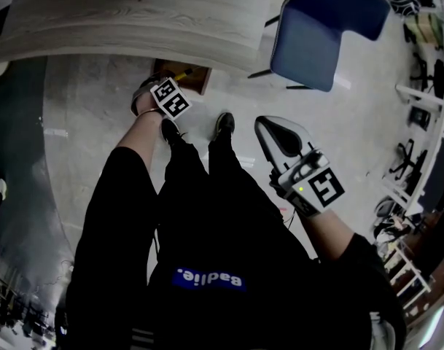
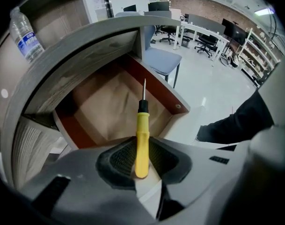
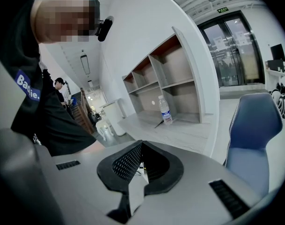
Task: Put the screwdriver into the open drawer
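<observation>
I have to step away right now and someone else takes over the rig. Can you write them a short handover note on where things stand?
Left hand-held gripper: shut on the handle of the yellow screwdriver, whose shaft points into the open drawer under the desk.
Right hand-held gripper: empty, jaws together, held off to the side away from the drawer.
Done: the screwdriver is in hand and over the drawer, which is already open.
Left: lower the screwdriver in, open the jaws, and withdraw.

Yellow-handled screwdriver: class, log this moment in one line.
left gripper: shut on yellow-handled screwdriver | tip aimed into open brown wooden drawer | right gripper: shut, empty
</observation>
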Motion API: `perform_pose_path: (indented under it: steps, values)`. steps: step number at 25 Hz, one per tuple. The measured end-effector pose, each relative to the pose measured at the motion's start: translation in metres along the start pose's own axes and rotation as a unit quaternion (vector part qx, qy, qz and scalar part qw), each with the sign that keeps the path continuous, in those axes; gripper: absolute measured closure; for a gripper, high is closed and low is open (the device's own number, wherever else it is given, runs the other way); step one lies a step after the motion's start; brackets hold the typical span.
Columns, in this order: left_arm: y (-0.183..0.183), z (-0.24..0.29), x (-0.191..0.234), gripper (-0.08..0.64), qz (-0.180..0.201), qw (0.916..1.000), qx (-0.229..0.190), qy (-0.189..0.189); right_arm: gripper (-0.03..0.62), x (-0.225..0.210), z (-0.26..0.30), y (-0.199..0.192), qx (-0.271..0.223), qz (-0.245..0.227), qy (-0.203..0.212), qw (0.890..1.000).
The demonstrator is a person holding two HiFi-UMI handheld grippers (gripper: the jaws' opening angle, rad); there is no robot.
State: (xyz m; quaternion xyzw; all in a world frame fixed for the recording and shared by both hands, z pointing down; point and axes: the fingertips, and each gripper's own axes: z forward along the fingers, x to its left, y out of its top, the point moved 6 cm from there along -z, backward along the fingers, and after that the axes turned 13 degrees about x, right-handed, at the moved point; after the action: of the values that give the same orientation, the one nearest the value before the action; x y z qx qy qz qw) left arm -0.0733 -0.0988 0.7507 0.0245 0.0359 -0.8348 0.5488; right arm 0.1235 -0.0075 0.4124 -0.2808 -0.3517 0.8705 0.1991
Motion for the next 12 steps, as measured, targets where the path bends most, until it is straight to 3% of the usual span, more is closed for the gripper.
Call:
perform_pose_path:
  steps: [6, 12]
  values:
    - [0.002, 0.009, -0.002, 0.482, -0.010, 0.9999, 0.006, -0.005, 0.565, -0.002, -0.001, -0.005, 0.005, 0.004, -0.004, 1.000]
    - [0.008, 0.012, 0.001, 0.482, 0.004, 1.0000, 0.006, 0.000, 0.565, -0.003, -0.001, -0.008, 0.008, 0.007, -0.008, 1.000]
